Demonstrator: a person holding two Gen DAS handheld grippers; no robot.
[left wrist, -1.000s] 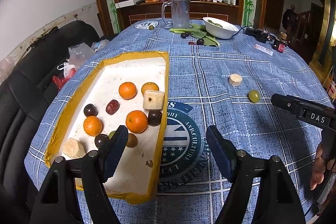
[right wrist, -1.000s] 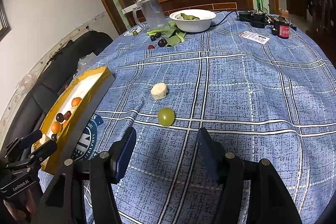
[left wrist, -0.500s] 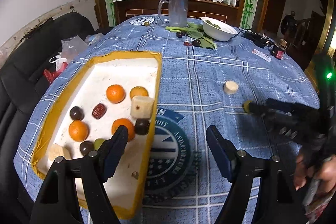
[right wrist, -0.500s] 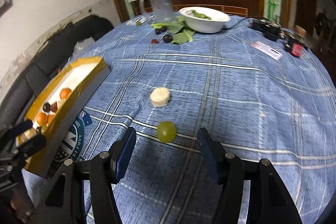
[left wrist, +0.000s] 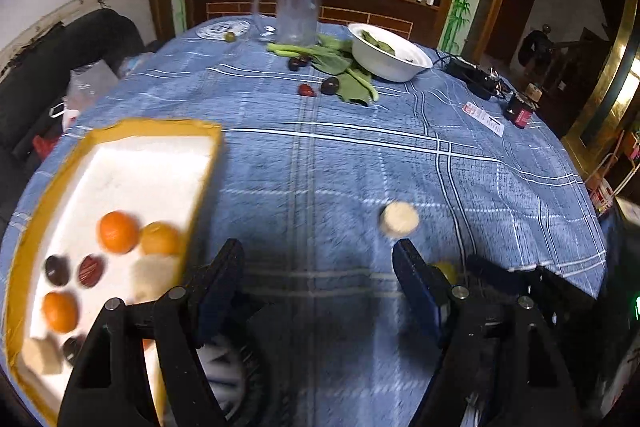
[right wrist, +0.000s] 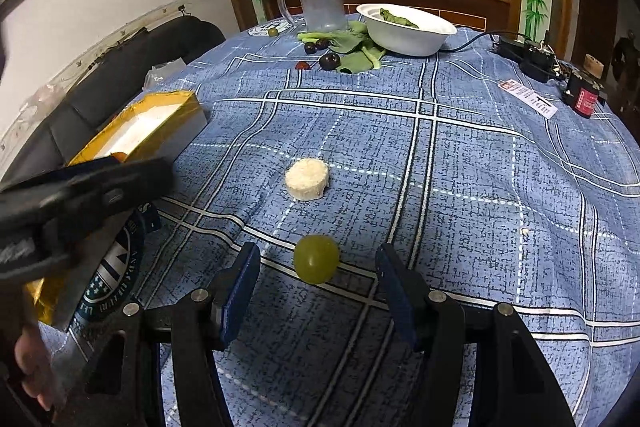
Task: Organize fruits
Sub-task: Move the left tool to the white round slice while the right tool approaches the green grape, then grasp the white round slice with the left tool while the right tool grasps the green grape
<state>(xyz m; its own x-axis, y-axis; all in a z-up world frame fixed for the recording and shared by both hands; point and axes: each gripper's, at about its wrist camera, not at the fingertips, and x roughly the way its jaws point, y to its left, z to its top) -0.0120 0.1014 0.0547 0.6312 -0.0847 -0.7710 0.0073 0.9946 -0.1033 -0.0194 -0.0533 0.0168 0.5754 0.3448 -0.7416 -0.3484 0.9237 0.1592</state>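
A green grape [right wrist: 316, 258] lies on the blue checked tablecloth, just ahead of and between the open fingers of my right gripper [right wrist: 316, 283]. A pale banana slice [right wrist: 307, 178] lies beyond it; it also shows in the left wrist view [left wrist: 399, 220]. A yellow-rimmed white tray [left wrist: 120, 163] at the left holds oranges [left wrist: 119, 231], dark plums, a red date and banana pieces. My left gripper [left wrist: 318, 277] is open and empty over the cloth right of the tray. The grape [left wrist: 446, 269] peeks out behind its right finger.
At the far side stand a clear jug [right wrist: 320, 1], a white bowl [right wrist: 406, 27] with greens, loose leaves, dark plums [right wrist: 330, 61] and a red date. A black charger and a small dark can [right wrist: 586, 95] sit at the right. A black sofa is left.
My right gripper has moved forward and down, so the grape is now between its fingertips. My left gripper has swung right, away from the tray, toward the banana slice.
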